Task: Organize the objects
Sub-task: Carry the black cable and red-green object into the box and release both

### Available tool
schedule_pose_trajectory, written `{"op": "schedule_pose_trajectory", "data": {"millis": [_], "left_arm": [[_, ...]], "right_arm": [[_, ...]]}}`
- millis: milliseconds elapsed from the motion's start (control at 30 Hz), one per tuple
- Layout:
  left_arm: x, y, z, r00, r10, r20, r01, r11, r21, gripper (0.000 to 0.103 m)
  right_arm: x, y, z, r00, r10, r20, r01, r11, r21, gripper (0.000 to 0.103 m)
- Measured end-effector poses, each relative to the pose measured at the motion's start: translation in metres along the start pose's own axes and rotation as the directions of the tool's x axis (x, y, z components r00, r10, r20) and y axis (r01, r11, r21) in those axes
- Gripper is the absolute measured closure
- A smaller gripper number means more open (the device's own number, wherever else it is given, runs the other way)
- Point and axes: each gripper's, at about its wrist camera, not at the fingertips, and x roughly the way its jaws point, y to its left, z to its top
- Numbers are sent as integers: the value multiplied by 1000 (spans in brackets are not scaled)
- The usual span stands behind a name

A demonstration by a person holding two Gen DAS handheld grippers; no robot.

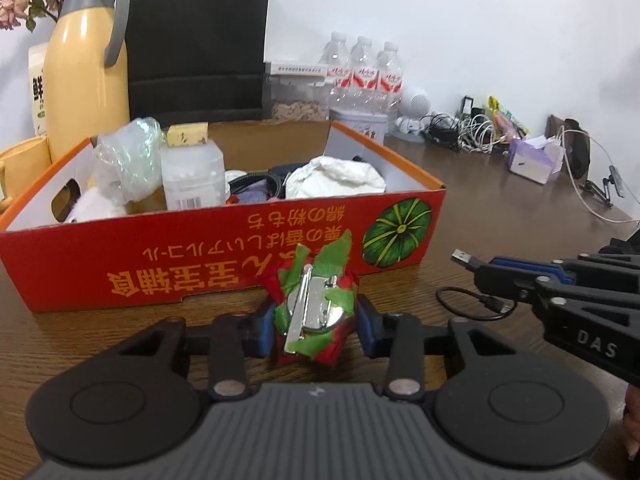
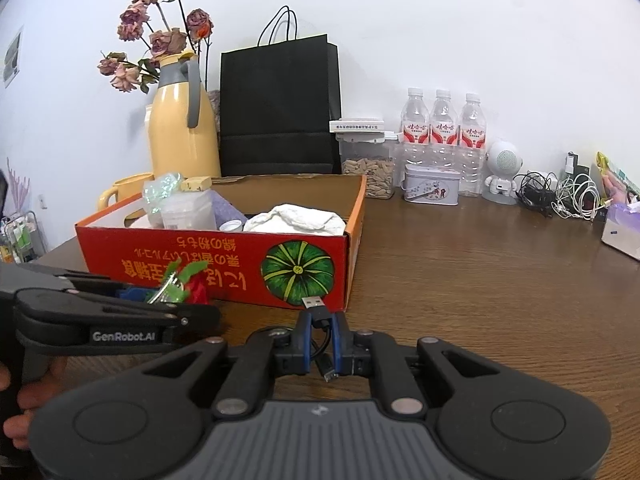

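A small red bundle wrapped in green tape with a metal clip on top (image 1: 314, 312) sits on the wooden table just in front of the red cardboard box (image 1: 120, 264). My left gripper (image 1: 316, 330) is shut on it, one blue pad against each side. My right gripper (image 2: 323, 332) is shut on a black USB cable (image 2: 314, 304), whose plug sticks out past the fingertips while the rest loops below. In the left wrist view the right gripper (image 1: 486, 276) hovers to the right of the bundle. The box (image 2: 224, 268) holds a plastic jar, white cloth and other items.
Behind the box stand a yellow thermos jug (image 2: 180, 128), a black paper bag (image 2: 280, 112), three water bottles (image 2: 444, 136) and a tin (image 2: 430, 190). At the far right lie tangled cables (image 2: 568, 196) and a tissue box (image 1: 534, 158). Bare wood (image 2: 480, 280) lies right of the box.
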Motion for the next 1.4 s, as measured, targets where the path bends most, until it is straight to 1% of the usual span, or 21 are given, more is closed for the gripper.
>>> {"op": "schedule_pose_trajectory", "data": {"millis": [300, 567, 700, 867, 1033, 1133, 1267, 1400], "left_arm": [[-18, 5, -3, 999, 8, 45, -7, 1000, -21, 65], [-43, 3, 2, 992, 9, 130, -8, 1000, -4, 65], [-49, 4, 14, 986, -14, 165, 14, 1000, -3, 65], [-53, 7, 40, 973, 4, 230, -4, 1000, 1, 65], [-43, 14, 67, 963, 24, 269, -20, 1000, -21, 65], [-30, 21, 80, 961, 36, 274, -26, 999, -39, 65], [-9, 35, 95, 963, 32, 268, -10, 997, -80, 65], [11, 46, 108, 963, 35, 267, -14, 997, -81, 65]], "right_arm": [[-5, 2, -1, 1000, -3, 23, 3, 1000, -3, 94], [-11, 7, 2, 999, -3, 46, 3, 1000, 1, 94], [-12, 9, 16, 997, 9, 77, -10, 1000, 10, 94], [-5, 19, 48, 990, 29, 137, -26, 999, -20, 94], [13, 29, 81, 984, 45, 173, -38, 998, -48, 94], [29, 34, 98, 982, 46, 181, -35, 997, -64, 94], [57, 38, 114, 985, 40, 171, -26, 996, -86, 93], [85, 34, 120, 989, 37, 143, -25, 996, -89, 93]]}}
